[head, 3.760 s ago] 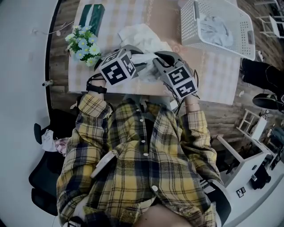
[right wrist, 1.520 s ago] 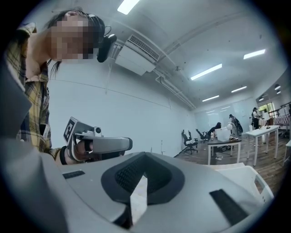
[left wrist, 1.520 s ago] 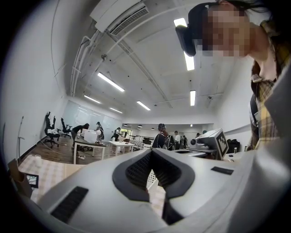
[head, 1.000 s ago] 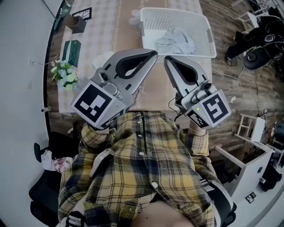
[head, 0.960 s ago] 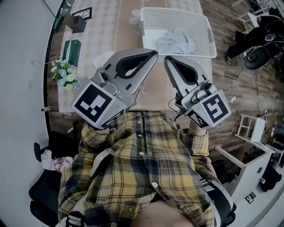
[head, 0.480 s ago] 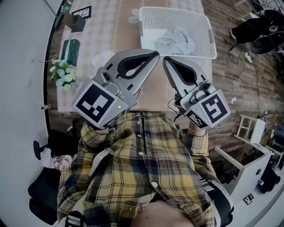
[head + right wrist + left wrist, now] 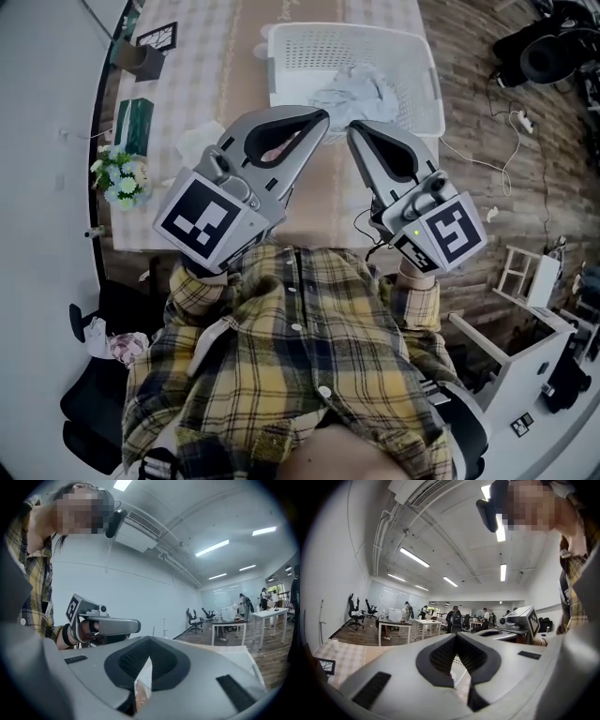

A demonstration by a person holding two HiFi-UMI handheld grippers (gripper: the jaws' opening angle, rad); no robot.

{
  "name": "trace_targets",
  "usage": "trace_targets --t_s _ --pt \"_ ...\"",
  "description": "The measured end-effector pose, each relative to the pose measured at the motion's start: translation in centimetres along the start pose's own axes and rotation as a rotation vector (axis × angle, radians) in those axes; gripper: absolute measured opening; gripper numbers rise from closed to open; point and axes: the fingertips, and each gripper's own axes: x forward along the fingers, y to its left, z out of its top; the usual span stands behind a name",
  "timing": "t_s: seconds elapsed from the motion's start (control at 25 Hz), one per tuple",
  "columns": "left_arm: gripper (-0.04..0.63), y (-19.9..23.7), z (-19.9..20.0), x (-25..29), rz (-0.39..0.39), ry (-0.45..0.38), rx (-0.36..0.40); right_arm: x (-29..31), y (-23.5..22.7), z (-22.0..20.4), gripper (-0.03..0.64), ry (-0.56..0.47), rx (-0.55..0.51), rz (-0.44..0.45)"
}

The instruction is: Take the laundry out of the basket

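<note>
Over the bench [image 7: 202, 56], I'm approaching with left gripper [image 7: 322, 116] and right gripper [image 7: 352, 129], fingers closed on nothing, just short of the basket [image 7: 427, 66] holding the laundry [image 7: 354, 89], so next I'd open and reach in; only the head view shows that heap, while the gripper views show shut fingers and the room beyond.

Crumpled pale laundry [image 7: 354, 89] lies inside the upright white perforated basket [image 7: 314, 49].
</note>
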Motion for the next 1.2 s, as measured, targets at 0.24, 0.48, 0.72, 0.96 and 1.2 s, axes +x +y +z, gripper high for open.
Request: trace_targets --t_s 0.24,0.48,0.72,0.96,1.2 --pt "0.015 0.9 -0.8 4.0 0.025 0.068 0.009 -0.6 -5.3 -0.4 -0.002 0.037 -0.020 -0.021" --pt "0.040 2.7 -1.9 7.6 0.073 0.171 0.019 -0.1 -9.3 -1.9 0.049 0.201 -0.148 0.016" --pt "0.084 4.6 -2.8 11.1 0.041 0.237 0.127 0.9 -11.4 -3.3 0.109 0.298 -0.212 0.136" --pt "0.147 6.2 -7.1 13.8 -0.018 0.394 0.138 2.1 -13.4 -6.6 0.187 0.465 -0.320 0.249" --pt "0.161 7.1 -11.6 16.0 -0.076 0.554 0.227 3.3 -14.7 -10.9 0.246 0.651 -0.502 0.393"
